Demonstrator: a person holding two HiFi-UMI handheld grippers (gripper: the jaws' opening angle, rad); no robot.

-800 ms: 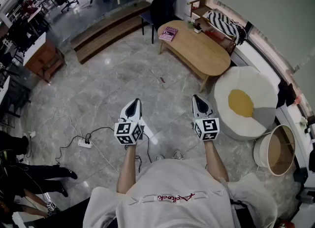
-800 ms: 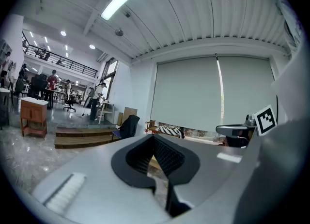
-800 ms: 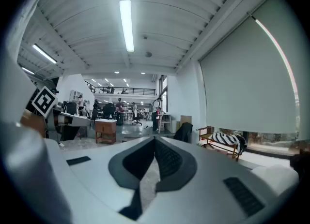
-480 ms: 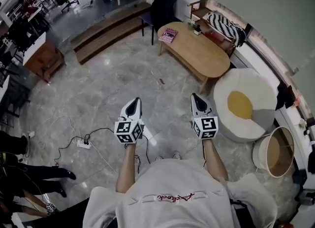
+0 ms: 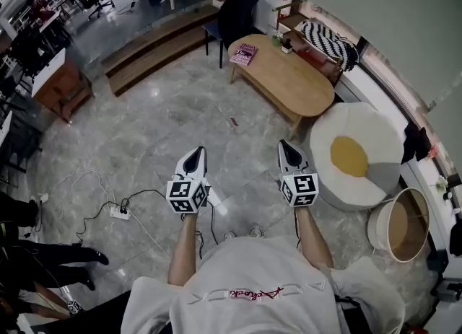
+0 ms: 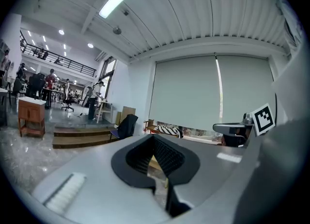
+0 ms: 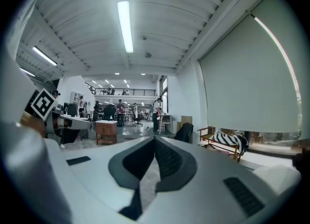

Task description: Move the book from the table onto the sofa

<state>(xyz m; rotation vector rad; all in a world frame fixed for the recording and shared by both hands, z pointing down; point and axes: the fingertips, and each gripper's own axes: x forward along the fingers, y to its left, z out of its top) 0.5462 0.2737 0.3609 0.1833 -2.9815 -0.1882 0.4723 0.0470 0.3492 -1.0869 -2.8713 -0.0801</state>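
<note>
You're holding both bare forearms out ahead of your torso, roughly parallel, tools pointing about level over the glossy grey marble-look floor (image 5: pixel 144 130). The left gripper (image 5: pixel 195 158) is clenching on nothing, its ribbed black pads meeting. The right gripper (image 5: pixel 290 151) is doing the same, jaws together and empty. The book (image 5: pixel 244 53), thin with a pink cover, is lying flat on the far end of the oval wooden table (image 5: pixel 303 84), well apart from both grippers. A round white beanbag (image 5: pixel 357 156) with a yellow centre is sitting just beside the table's near end. A black-and-white striped cushion (image 5: pixel 328 37) is resting on a wooden-framed seat beyond the table.
</note>
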